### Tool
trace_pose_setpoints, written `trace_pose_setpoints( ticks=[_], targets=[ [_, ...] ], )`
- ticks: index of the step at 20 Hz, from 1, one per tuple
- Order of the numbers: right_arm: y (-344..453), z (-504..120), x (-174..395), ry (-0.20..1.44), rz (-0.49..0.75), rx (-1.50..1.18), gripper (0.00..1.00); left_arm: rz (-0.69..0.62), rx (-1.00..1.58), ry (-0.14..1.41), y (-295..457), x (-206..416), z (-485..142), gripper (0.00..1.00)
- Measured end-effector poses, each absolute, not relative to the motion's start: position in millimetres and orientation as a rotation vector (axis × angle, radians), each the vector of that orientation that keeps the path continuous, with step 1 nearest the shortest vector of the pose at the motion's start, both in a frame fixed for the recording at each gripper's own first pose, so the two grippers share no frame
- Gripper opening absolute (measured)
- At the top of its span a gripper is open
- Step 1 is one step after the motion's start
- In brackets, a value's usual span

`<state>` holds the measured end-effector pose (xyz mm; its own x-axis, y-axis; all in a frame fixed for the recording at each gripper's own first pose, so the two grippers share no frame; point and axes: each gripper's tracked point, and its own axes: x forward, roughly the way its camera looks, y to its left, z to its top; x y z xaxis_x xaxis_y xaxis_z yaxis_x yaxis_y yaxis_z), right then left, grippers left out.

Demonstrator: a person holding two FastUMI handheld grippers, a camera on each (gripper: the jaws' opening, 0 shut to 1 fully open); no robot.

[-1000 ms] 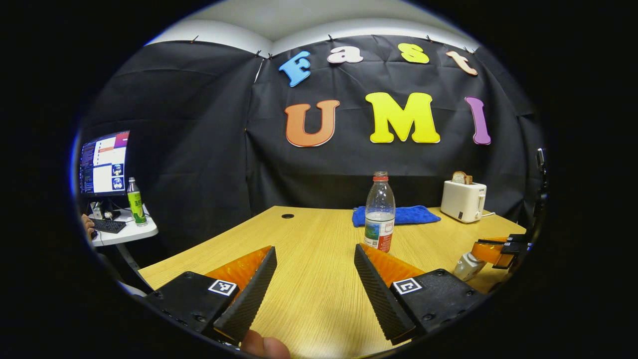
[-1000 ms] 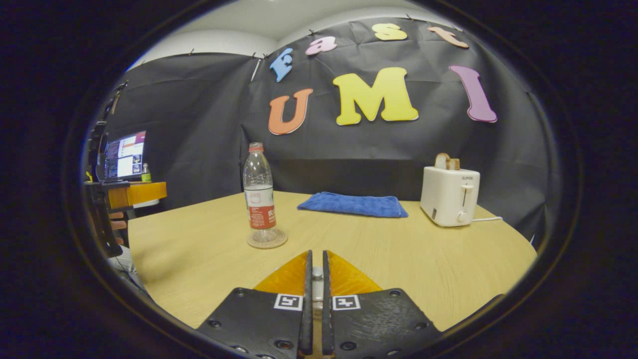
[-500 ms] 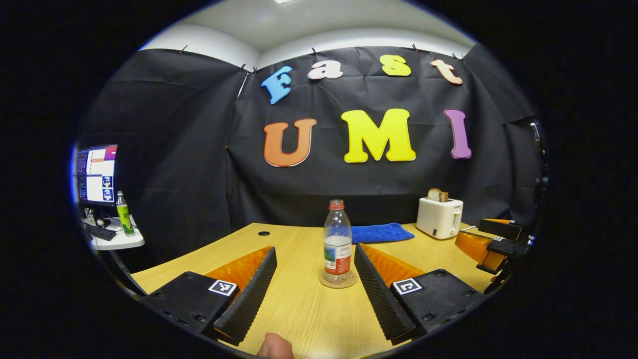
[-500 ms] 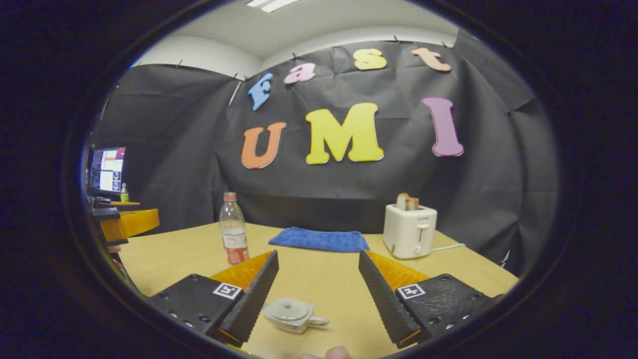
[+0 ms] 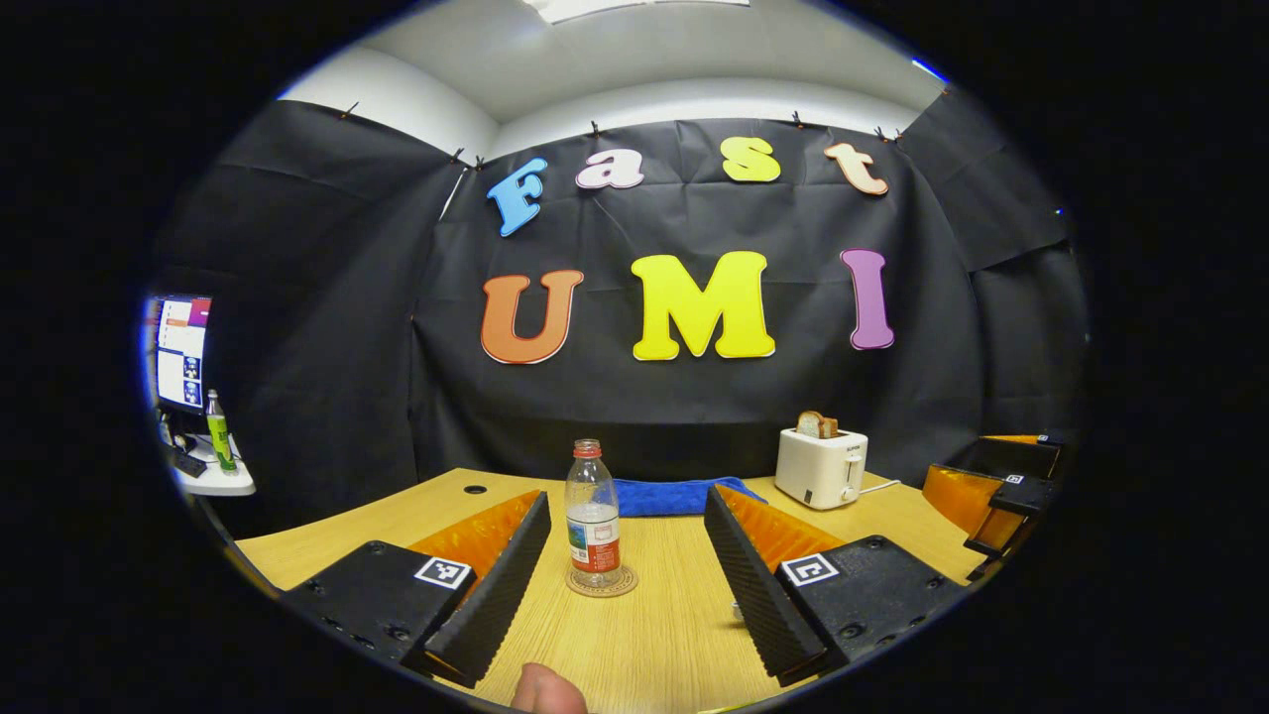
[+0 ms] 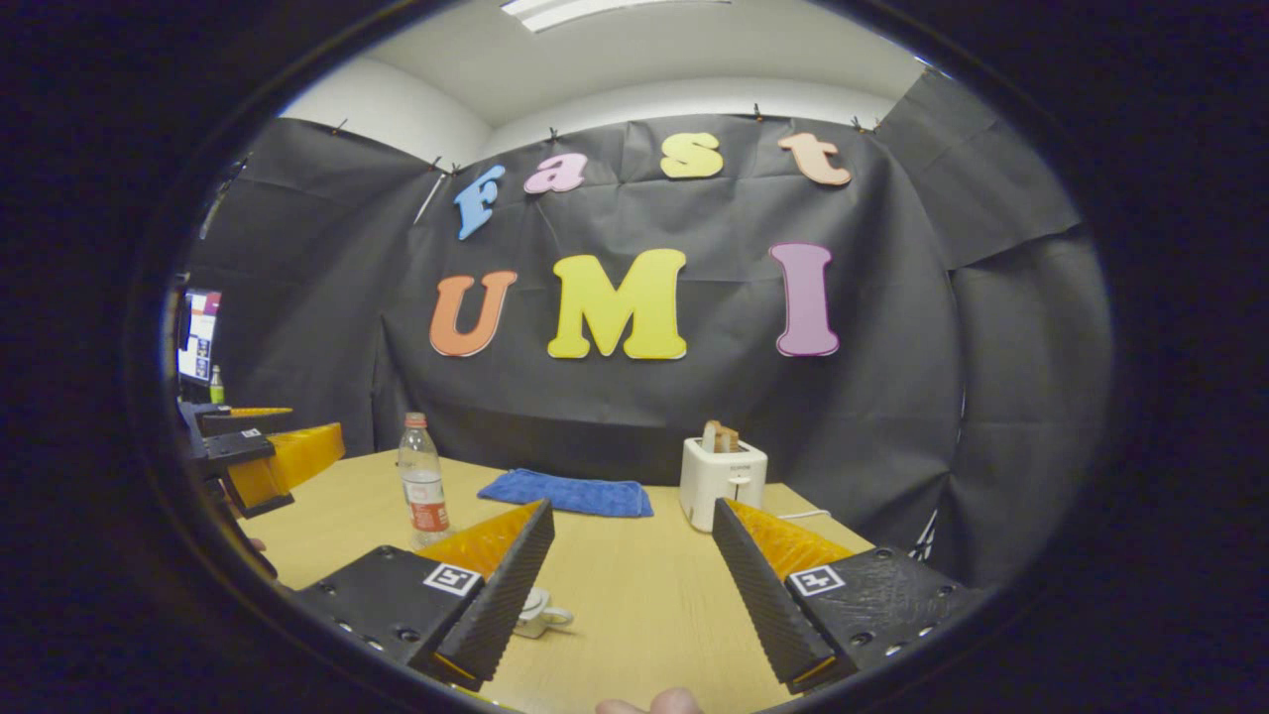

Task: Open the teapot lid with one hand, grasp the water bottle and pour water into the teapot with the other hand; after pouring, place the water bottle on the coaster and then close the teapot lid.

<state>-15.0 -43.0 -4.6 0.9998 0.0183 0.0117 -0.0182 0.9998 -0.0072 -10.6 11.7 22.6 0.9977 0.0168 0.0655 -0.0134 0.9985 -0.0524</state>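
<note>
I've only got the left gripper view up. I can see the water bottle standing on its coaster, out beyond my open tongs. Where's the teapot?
Observer: In the right gripper view the teapot sits on the table, low down and close in. It is partly hidden behind one finger of the right tongs, and its handle pokes out to the side.
Operator: Are the right tongs holding anything?
Observer: No. Their fingers stand wide apart, with bare tabletop between them.
Operator: Can you see whether the lid is on?
Observer: I cannot tell. That finger covers the top of the teapot.
</note>
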Motion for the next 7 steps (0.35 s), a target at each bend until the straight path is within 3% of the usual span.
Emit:
trace_pose_setpoints(
  ticks=[7],
  targets=[
    [-29.4, 6.0, -24.2, -0.028, 0.022, -0.021, 0.96, 0.011, -0.040, -0.062, 12.8, -14.5, 24.7, 0.98]
  ],
)
